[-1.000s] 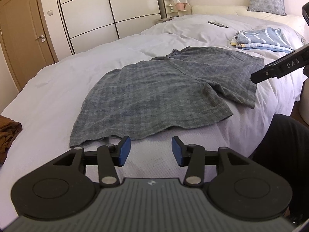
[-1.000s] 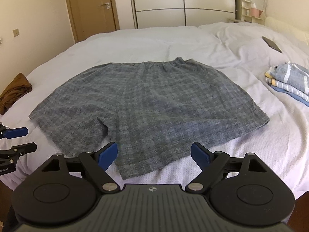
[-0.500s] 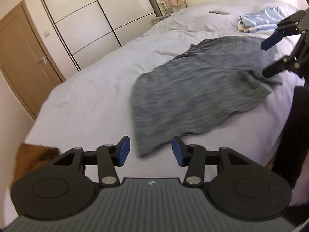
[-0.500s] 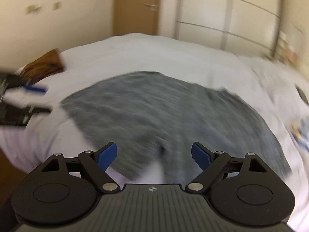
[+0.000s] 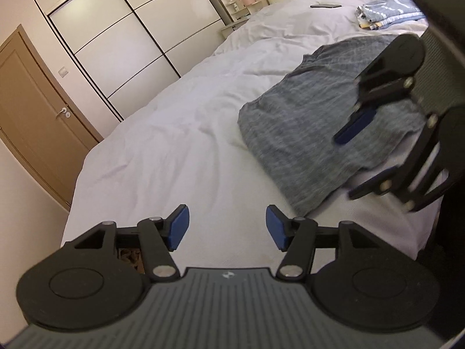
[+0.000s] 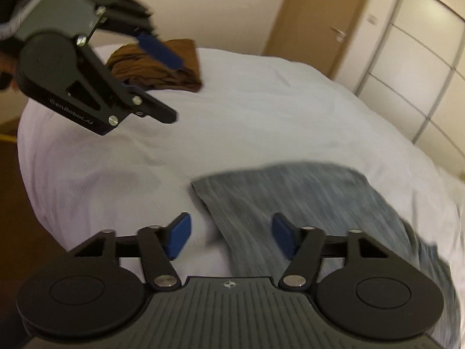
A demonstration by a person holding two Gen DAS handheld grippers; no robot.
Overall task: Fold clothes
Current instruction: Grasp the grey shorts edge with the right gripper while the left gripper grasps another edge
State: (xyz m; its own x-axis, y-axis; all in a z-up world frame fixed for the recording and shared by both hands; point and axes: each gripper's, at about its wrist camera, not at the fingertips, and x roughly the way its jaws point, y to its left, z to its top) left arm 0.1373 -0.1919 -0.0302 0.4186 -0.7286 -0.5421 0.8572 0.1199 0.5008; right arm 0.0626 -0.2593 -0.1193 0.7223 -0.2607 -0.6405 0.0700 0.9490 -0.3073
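Grey checked shorts (image 5: 308, 122) lie flat on the white bed, at the right in the left wrist view and under my right gripper in the right wrist view (image 6: 305, 197). My left gripper (image 5: 227, 228) is open and empty over bare sheet, left of the shorts. My right gripper (image 6: 229, 234) is open and empty just above the shorts' near left corner. It also shows in the left wrist view (image 5: 357, 160), jaws apart over the shorts. The left gripper shows in the right wrist view (image 6: 164, 87), open, above the sheet.
A brown garment (image 6: 151, 67) lies at the bed's left edge. A folded blue striped pile (image 5: 386, 14) and a dark phone (image 5: 325, 6) lie toward the headboard. A wooden door (image 5: 37, 122) and wardrobe (image 5: 130, 37) stand beyond the bed (image 5: 174, 145).
Both grippers swung left across the bed. The left one left the shorts' hem and now faces bare sheet; the right one moved to the shorts' left corner. The shorts lie unmoved.
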